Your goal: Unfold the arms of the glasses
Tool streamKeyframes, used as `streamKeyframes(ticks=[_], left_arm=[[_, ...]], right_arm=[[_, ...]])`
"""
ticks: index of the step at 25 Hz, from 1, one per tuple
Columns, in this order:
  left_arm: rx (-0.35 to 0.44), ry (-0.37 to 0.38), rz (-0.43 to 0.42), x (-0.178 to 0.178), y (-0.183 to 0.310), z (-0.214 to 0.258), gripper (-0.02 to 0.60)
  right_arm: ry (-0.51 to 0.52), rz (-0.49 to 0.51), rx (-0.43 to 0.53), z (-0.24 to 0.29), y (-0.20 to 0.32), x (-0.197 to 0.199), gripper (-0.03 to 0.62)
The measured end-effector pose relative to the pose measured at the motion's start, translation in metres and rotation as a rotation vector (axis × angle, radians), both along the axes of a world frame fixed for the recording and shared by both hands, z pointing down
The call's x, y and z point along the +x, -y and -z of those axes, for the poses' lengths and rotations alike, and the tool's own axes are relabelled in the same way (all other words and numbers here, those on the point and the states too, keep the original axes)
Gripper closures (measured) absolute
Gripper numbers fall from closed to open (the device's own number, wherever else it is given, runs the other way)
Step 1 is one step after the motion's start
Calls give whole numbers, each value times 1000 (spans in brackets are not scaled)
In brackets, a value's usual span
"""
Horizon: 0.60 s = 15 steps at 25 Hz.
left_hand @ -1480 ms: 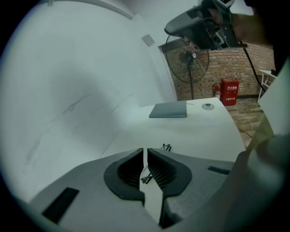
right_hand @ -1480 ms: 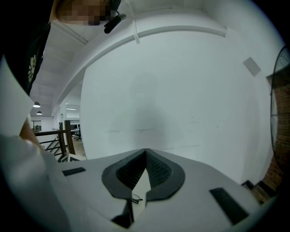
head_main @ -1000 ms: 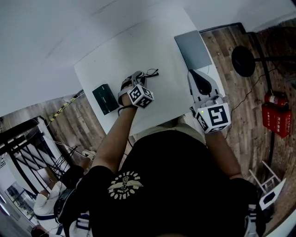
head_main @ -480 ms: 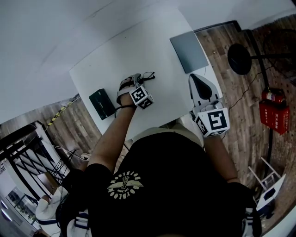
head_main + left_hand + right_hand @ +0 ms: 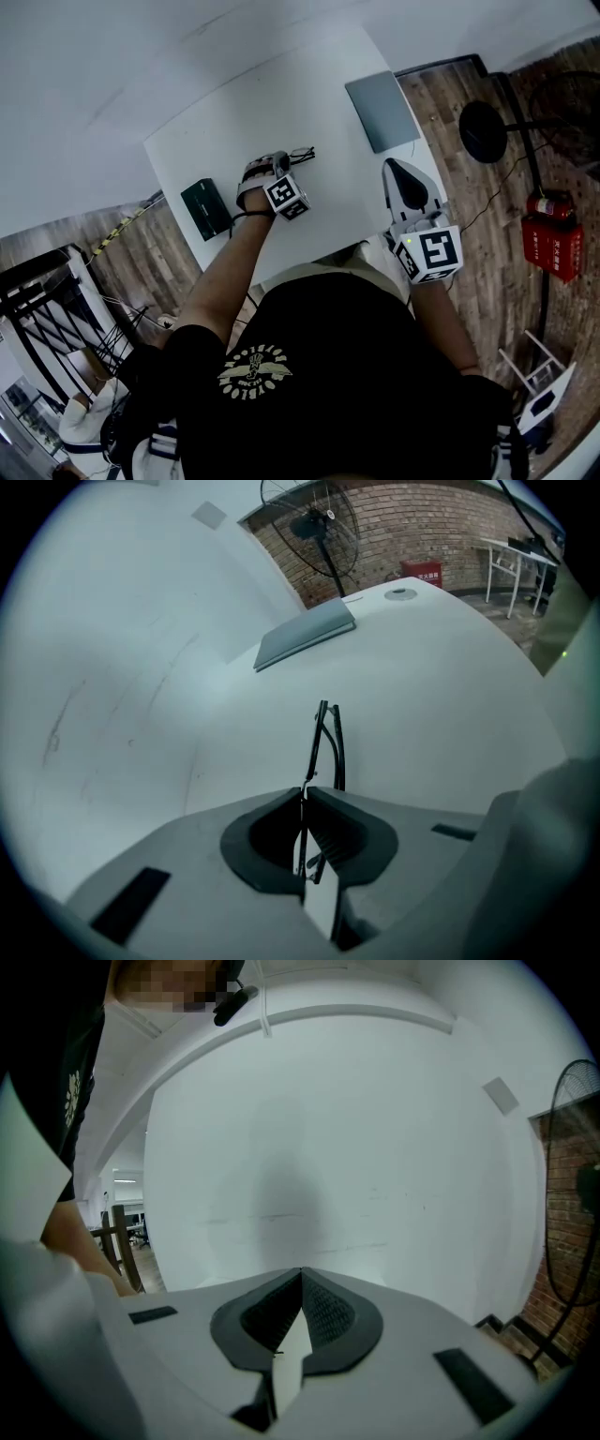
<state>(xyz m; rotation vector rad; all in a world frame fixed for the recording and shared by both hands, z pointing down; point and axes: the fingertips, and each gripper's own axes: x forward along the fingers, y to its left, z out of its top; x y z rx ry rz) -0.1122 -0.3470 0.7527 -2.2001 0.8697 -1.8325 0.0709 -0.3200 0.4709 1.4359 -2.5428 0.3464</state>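
Mid-bench [image 5: 309,103], left gripper [image 5: 279,165] jaws clamp the thin black-framed glasses [image 5: 328,747], steadying them; at three o'clock, right gripper [image 5: 300,1274] waits, jaws closed, empty.

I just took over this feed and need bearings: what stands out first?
The left gripper is shut on thin black glasses near the middle of the white table. The right gripper is shut on nothing, by the table's right edge. A dark case lies at the left edge, a grey slab at the far right corner.
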Motion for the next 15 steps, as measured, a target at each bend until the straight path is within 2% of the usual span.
streamKeyframes(ticks=[5, 12, 15], left_arm=[[34, -96, 80, 5, -4, 19, 558], [88, -296, 246, -1, -19, 54, 560], [125, -380, 290, -2, -28, 73, 560]], right_arm=[[-1, 3, 9, 4, -19, 8, 594], [4, 30, 61, 25, -41, 16, 594], [8, 50, 69, 30, -50, 16, 594]])
